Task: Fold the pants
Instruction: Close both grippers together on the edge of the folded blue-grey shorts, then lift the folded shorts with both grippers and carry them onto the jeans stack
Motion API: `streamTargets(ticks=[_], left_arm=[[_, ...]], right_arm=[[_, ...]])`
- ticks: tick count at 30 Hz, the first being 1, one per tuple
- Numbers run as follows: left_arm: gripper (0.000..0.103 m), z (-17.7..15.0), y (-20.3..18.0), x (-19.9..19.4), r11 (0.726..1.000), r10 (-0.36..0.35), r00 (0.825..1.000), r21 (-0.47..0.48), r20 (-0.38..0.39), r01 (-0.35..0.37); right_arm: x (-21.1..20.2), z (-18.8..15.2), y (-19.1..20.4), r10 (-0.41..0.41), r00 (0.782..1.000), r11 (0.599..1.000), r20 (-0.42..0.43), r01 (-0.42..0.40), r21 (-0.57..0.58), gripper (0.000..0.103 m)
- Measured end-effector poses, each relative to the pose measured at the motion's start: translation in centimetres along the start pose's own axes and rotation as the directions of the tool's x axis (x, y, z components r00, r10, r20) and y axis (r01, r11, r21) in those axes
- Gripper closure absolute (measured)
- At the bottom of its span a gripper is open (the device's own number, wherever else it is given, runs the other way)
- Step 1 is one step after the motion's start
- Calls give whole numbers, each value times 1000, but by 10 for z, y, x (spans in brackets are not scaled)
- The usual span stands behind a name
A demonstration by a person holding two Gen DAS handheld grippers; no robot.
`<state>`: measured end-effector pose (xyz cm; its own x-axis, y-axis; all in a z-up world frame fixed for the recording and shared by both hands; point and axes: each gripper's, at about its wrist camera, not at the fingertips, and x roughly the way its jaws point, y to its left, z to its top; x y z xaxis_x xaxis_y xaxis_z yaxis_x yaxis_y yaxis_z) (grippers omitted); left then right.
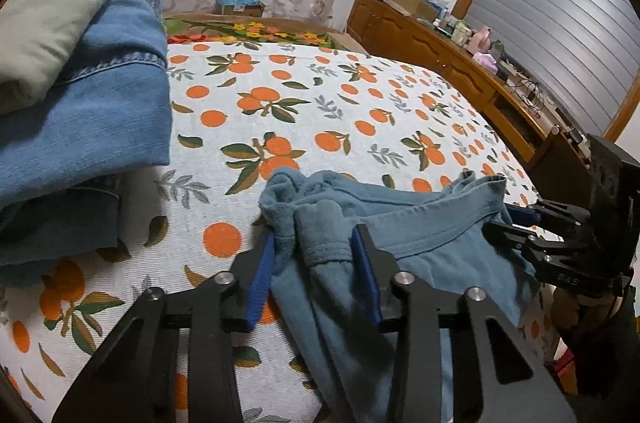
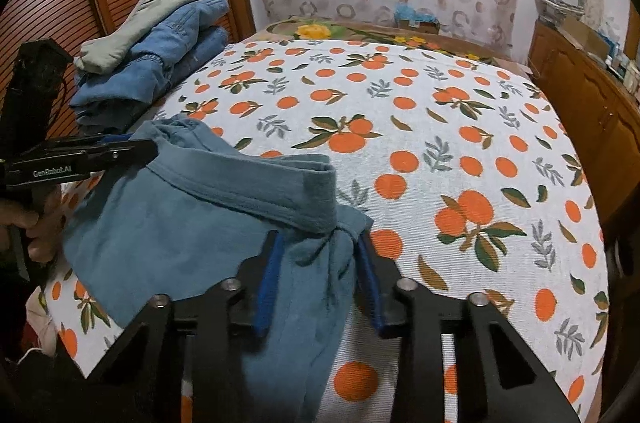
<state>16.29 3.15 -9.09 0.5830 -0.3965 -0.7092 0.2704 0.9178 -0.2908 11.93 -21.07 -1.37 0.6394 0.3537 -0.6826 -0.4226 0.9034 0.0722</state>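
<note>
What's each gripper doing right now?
Left gripper: shut on the teal pants at one waistband end.
Right gripper: shut on the other end.

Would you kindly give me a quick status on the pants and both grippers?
Left gripper shut on the pants, bunched waistband end. Right gripper shut on the other end. Bedspread ahead bare; folded clothes pile off to the far left.

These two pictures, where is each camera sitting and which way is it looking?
Left wrist: on the left gripper, looking down its jaws at the teal pants on the bed; right gripper shows.
Right wrist: on the right gripper, same pants; left gripper and a hand show.
Shared: pants, bed, folded clothes pile.
</note>
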Motion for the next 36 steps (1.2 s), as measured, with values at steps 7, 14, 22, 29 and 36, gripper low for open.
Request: streamTargets(ticks=[7,14,22,29,36], left_arm=[[86,5,-10,-8,1000,-3,1000,19,28,3],[86,17,-25,-28,999,-4,996,48,84,0],[86,38,-34,-51,998,7,988,63,156,-17],[86,63,-38,-66,995,42,977,80,209,-60],[86,79,-36,-80,993,68,966,73,250,-89]], right_arm=[[0,4,-4,56,998,998,-3,-56,26,92],[-17,11,-7,85,995,995,60,-88,38,93],[-40,23,-2,80,988,997,134,-80,-3,93],[-59,46,4,79,977,995,200,-66,-71,94],[-64,68,10,78,971,990,227,-49,-132,94]])
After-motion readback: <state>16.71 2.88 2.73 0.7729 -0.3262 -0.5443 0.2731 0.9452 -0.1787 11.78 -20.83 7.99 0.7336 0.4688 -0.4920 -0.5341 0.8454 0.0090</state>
